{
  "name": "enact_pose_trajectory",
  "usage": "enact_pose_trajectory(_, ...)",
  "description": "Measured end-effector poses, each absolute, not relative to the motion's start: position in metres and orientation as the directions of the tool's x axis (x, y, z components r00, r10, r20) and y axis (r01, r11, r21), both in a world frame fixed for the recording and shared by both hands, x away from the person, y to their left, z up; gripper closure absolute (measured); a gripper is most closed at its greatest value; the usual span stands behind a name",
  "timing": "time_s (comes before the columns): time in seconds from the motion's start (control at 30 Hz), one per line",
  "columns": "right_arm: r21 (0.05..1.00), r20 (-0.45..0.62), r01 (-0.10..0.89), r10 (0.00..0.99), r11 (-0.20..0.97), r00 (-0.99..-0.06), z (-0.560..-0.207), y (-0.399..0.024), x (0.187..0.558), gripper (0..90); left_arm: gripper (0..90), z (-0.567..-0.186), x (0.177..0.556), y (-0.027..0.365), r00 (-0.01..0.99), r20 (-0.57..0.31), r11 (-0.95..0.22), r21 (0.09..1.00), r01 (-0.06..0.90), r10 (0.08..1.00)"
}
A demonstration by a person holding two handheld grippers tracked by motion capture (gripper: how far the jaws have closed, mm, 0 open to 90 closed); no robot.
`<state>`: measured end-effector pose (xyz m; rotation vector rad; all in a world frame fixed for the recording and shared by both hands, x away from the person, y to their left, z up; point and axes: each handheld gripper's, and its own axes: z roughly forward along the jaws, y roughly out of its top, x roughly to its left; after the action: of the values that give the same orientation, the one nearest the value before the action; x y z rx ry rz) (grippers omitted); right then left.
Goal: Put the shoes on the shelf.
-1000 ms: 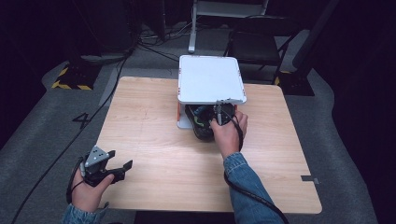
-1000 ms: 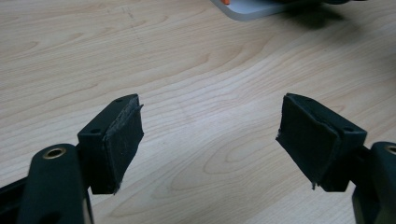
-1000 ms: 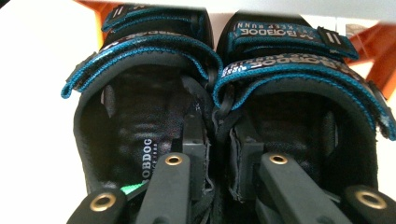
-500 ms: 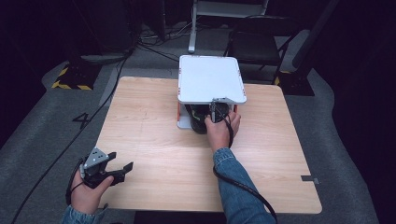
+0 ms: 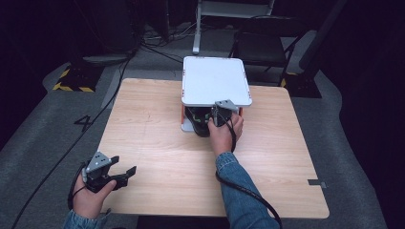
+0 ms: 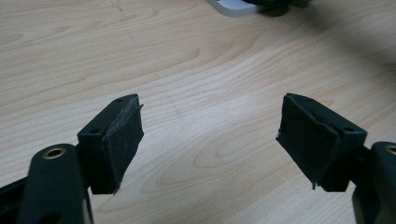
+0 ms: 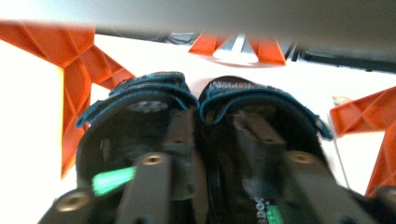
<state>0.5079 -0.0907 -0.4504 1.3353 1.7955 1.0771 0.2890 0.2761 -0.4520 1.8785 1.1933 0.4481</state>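
A pair of black shoes with teal trim (image 5: 197, 125) (image 7: 140, 95) stands side by side on the lower level of a small rack, under its white top shelf (image 5: 215, 81). My right gripper (image 5: 209, 120) (image 7: 212, 123) reaches in from the front, one jaw down inside each shoe, with their touching inner walls between the jaws. Its jaws have just been opening and stand a little apart, loose around those walls. My left gripper (image 5: 125, 172) (image 6: 210, 135) hovers wide open over the bare table near the front left corner, holding nothing.
The rack has orange brackets (image 7: 70, 56) and a white base, and stands at the far middle of the wooden table (image 5: 153, 129). Bare wood lies between the rack and the left gripper. A dark chair (image 5: 260, 47) stands beyond the table.
The right hand has slid a little toward the rack and lower, with the shoes now further under the shelf. The left hand has stayed where it was.
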Motion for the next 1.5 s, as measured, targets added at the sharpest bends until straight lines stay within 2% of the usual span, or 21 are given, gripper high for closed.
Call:
enact_pose_trajectory(0.2,0.911,-0.05,0.378,0.953,0.166,-0.299,-0.446,-0.099,0.502,44.2,22.0,-0.453,0.29,0.276,0.483,-0.138,-0.189,0.801,0.568,0.865)
enact_pose_trajectory(0.53,0.918,-0.002,0.367,0.929,0.148,-0.37,-0.419,-0.127,0.462,40.7,22.1,-0.454,0.29,0.272,0.489,-0.135,-0.2,0.796,0.572,0.862)
enact_pose_trajectory(0.83,0.849,-0.017,0.487,0.932,0.204,-0.361,-0.445,-0.126,0.431,39.4,22.0,-0.456,0.291,0.272,0.493,-0.139,-0.201,0.793,0.575,0.859)
enact_pose_trajectory(1.07,0.793,-0.008,0.566,0.933,0.225,-0.359,-0.473,-0.132,0.443,34.2,22.0,-0.457,0.291,0.272,0.504,-0.143,-0.208,0.79,0.576,0.852)
enact_pose_trajectory(1.13,0.775,0.006,0.591,0.932,0.225,-0.362,-0.478,-0.133,0.448,30.3,22.0,-0.458,0.291,0.271,0.506,-0.153,-0.205,0.787,0.581,0.849)
enact_pose_trajectory(1.23,0.777,-0.028,0.58,0.934,0.244,-0.356,-0.478,-0.132,0.453,33.1,21.4,-0.458,0.292,0.27,0.513,-0.151,-0.212,0.787,0.58,0.845)
enact_pose_trajectory(1.37,0.788,-0.012,0.577,0.942,0.215,-0.334,-0.477,-0.13,0.452,35.4,21.3,-0.458,0.292,0.268,0.518,-0.149,-0.217,0.786,0.579,0.843)
enact_pose_trajectory(1.5,0.804,0.01,0.557,0.932,0.207,-0.361,-0.478,-0.121,0.45,36.7,21.3,-0.458,0.293,0.267,0.522,-0.149,-0.221,0.785,0.579,0.84)
